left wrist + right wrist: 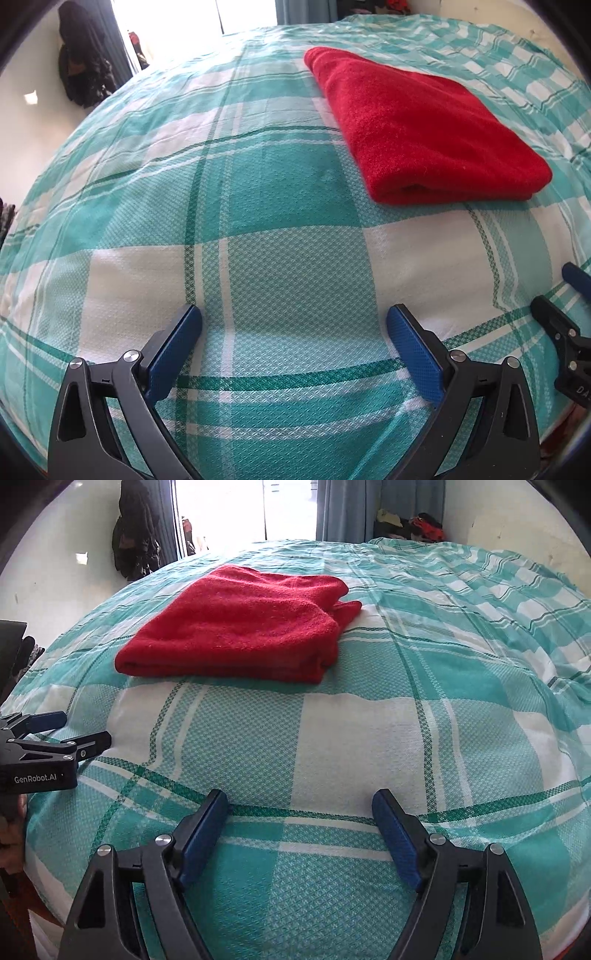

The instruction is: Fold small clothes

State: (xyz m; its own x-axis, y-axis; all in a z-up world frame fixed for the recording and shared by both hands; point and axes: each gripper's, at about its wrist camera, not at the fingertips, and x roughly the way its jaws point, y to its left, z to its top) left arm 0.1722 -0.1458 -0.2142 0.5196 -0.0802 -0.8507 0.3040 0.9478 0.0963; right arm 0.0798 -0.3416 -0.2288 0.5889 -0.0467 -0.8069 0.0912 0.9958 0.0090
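A red cloth [413, 125] lies folded into a thick rectangle on the teal and white checked bedspread [258, 206]. In the right wrist view the red cloth [240, 627] sits ahead and to the left, with a small flap poking out at its far right corner. My left gripper [293, 314] hovers low over bare bedspread, near and left of the cloth, jaws wide open with nothing between them. My right gripper [299, 801] is also open and empty over the bedspread [369, 720], short of the cloth. Each gripper shows at the edge of the other's view.
The bed fills both views. Rumpled folds of bedspread [535, 602] lie at the right. Beyond the bed are a bright doorway [243, 509], blue curtains [343, 509], dark clothes hanging on the wall [135, 531] and a pile of clothes [410, 526] at the back.
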